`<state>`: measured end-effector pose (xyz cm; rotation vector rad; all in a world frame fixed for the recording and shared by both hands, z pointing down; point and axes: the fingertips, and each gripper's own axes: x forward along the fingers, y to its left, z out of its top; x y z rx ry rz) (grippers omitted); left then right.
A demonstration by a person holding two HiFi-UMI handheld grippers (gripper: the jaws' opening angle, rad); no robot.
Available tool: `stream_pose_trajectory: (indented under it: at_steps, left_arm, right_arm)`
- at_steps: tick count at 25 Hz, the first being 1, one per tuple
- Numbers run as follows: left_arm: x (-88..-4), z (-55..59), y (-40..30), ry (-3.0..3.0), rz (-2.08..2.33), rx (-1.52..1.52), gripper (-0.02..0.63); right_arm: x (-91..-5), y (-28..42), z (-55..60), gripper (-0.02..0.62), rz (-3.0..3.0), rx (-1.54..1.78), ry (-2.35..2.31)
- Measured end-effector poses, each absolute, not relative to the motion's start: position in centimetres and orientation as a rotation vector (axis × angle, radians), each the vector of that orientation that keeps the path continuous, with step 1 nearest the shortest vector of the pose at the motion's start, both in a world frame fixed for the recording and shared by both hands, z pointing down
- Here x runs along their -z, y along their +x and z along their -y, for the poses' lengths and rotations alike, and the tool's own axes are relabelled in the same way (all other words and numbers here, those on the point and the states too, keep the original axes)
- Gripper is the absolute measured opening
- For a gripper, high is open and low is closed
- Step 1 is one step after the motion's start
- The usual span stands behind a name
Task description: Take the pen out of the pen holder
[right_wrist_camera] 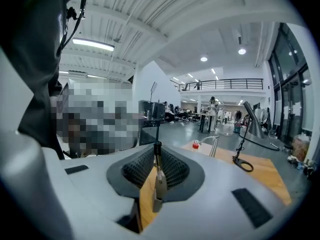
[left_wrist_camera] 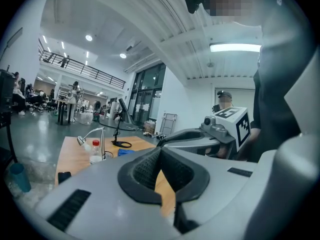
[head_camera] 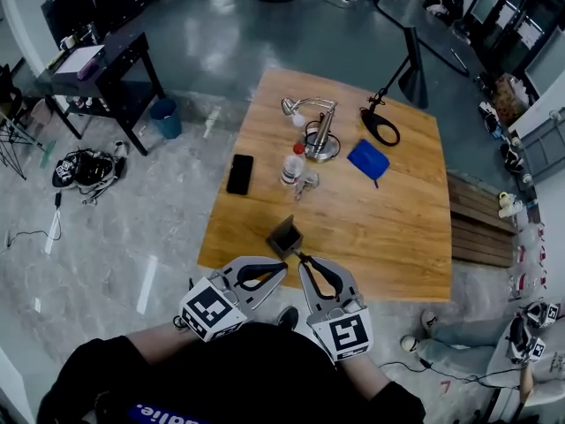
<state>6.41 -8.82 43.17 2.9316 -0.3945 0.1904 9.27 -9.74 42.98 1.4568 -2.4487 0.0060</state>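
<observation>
Wooden table (head_camera: 371, 210) mid-frame, then left gripper (head_camera: 283, 267) closed on nothing and right gripper (head_camera: 300, 259) clamped on the pen (right_wrist_camera: 159, 181), standing upright between its jaws, just right of the dark pen holder (head_camera: 284, 235) at lower centre.

phone (head_camera: 239, 174) left of bottle (head_camera: 292, 164) on table (head_camera: 388, 228), pen holder (head_camera: 285, 235) before them near front edge

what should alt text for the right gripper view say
The right gripper is shut on a pen, which stands upright between its black pads. Beyond the jaws lies a wooden table with a red-capped bottle on it, in a large, bright hall.
</observation>
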Motion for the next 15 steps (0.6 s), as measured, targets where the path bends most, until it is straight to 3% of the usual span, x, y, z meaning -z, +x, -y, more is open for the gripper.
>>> stream_pose_trajectory:
  at_steps: [15]
  left_arm:
    - [-43.3,8.2,7.3,2.940,0.371,-0.199,0.009]
  right_arm:
    - [-42.3,9.0,8.3,0.046,2.476,0.023,1.430]
